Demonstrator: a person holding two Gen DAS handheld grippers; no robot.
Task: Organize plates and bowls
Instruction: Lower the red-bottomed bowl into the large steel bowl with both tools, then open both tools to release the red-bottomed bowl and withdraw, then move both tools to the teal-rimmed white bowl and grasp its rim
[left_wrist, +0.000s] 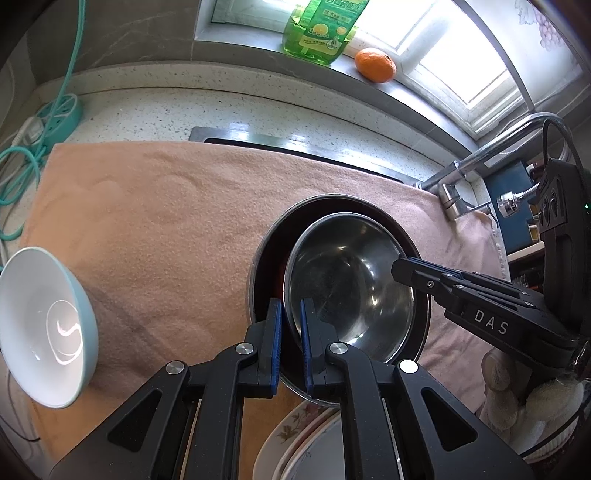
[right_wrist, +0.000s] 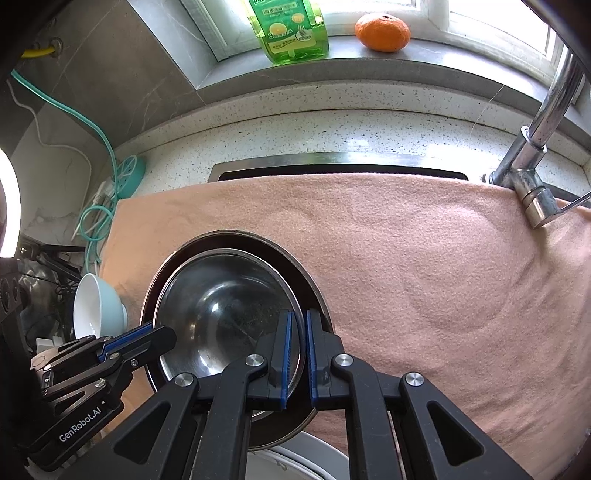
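- The left tongs (left_wrist: 291, 343) are narrow, their blue pads (left_wrist: 275, 339) on either side of the near-left rim of the steel bowl (left_wrist: 351, 288); they appear to grip that rim.
- The right tongs (right_wrist: 299, 354) are narrow too, straddling the near-right rim of the same steel bowl (right_wrist: 221, 314), apparently gripping it.
- The steel bowl sits inside a larger dark dish (left_wrist: 266, 266) with a metal rim, off-centre toward the right of it in the left wrist view.
- The dish (right_wrist: 295, 266) rests on a pink towel (left_wrist: 166, 206) spread over the speckled worktop (left_wrist: 166, 107).
- A white bowl (left_wrist: 44, 328) with a pale blue outside lies tilted on its side at the left edge of the towel, well apart from the steel bowl.
- A floral plate (left_wrist: 291, 435) shows near, below the left tongs.
- Far off, on the window sill (right_wrist: 369, 62), a green bottle (right_wrist: 291, 29) stands beside an orange (right_wrist: 382, 31).
- A faucet (right_wrist: 535, 147) stands at the far right.
- A teal power strip (left_wrist: 59, 118) lies at the far left.
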